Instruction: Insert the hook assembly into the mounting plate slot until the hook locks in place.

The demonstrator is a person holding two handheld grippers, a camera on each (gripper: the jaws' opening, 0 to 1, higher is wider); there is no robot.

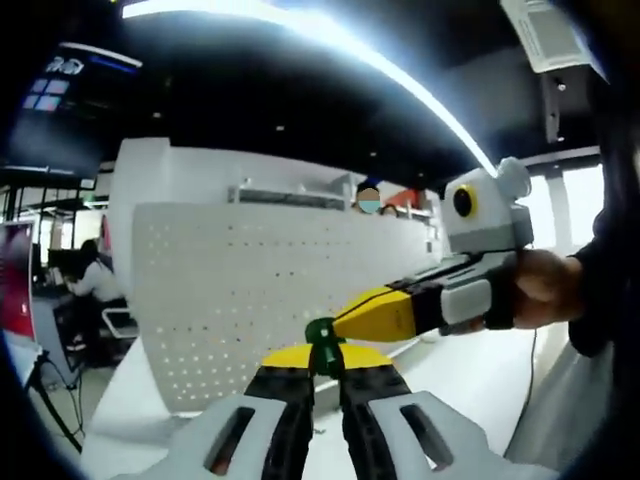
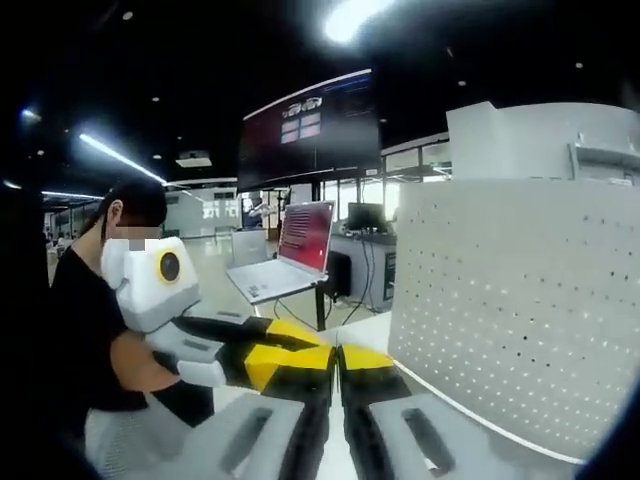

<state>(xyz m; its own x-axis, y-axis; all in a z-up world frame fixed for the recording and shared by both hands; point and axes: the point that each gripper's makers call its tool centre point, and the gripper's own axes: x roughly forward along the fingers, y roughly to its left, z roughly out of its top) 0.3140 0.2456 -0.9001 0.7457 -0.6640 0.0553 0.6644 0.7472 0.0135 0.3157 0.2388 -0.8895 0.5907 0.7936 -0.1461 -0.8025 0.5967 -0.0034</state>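
Observation:
A small green hook piece (image 1: 322, 338) sits pinched between the yellow tips of my left gripper (image 1: 325, 360), which is shut on it. My right gripper (image 1: 347, 318) comes in from the right, held by a hand, and its yellow tip touches the green piece. In the right gripper view, my right gripper (image 2: 336, 360) has its jaws shut together, with nothing seen between them. The left gripper (image 2: 296, 348) meets it from the left. A white perforated mounting panel (image 1: 240, 300) stands upright on the white table just beyond the grippers, and it appears to the right as the panel (image 2: 520, 320).
The white table (image 1: 470, 380) runs under both grippers. An open laptop (image 2: 295, 250) stands on a stand behind, below a large dark screen (image 2: 310, 125). A person (image 2: 95, 330) holding the grippers is at left. Another person (image 1: 95, 280) sits at a desk far left.

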